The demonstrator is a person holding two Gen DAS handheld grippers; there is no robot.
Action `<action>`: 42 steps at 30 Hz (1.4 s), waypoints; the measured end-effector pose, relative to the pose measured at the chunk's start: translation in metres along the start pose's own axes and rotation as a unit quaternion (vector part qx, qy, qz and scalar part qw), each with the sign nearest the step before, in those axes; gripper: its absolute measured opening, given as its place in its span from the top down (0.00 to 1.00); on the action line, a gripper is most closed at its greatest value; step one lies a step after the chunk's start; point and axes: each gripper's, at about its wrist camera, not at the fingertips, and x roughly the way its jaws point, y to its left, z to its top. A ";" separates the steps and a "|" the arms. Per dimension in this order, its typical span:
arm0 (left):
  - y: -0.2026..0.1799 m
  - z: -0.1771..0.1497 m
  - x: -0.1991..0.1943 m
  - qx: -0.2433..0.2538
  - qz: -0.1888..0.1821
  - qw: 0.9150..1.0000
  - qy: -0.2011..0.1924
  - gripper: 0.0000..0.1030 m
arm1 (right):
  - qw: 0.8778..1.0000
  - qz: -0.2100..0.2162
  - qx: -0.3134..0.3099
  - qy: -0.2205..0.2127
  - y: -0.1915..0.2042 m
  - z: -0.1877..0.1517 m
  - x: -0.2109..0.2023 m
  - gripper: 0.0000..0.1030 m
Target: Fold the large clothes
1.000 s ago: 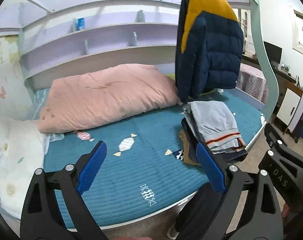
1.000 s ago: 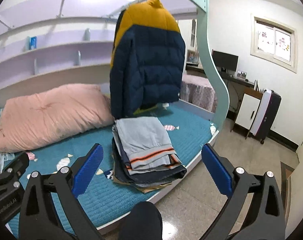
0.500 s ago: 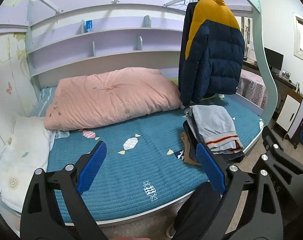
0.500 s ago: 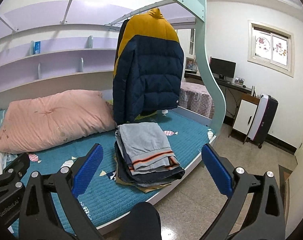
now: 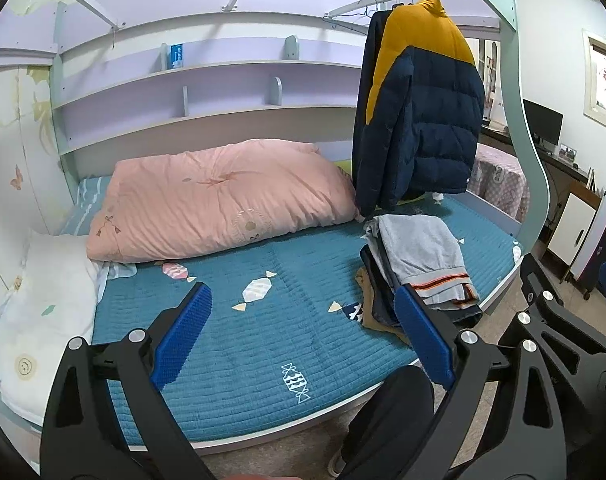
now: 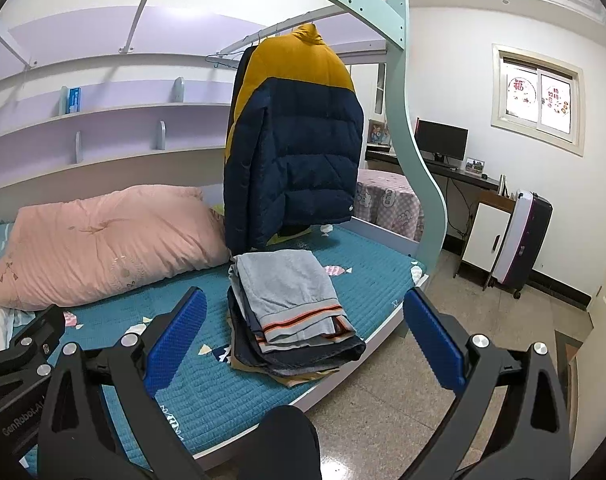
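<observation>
Both the left gripper [image 5: 303, 332] and right gripper [image 6: 303, 338] are wide open, holding nothing. Just ahead sits a folded stack [image 6: 291, 312], looks done. Beyond it the puffer jacket [image 6: 299, 140] hangs unfolded, probably next.

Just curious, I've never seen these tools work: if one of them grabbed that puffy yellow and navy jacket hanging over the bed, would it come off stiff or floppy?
Probably floppy: the jacket hangs limp, its sleeve drooping. Its quilted, puffy panels suggest it is light for its bulk, and would squash between the pads. The shell may be slippery, though I cannot tell.
</observation>
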 end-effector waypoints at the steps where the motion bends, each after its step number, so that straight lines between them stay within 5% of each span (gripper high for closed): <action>1: 0.000 0.000 0.000 0.000 0.002 1.000 -0.001 0.09 | 1.000 -0.001 0.001 0.001 0.000 0.000 0.000 0.07; 42: -0.004 0.002 -0.005 -0.015 0.017 1.000 -0.006 0.09 | 1.000 -0.009 -0.001 0.005 -0.004 0.011 0.000 0.07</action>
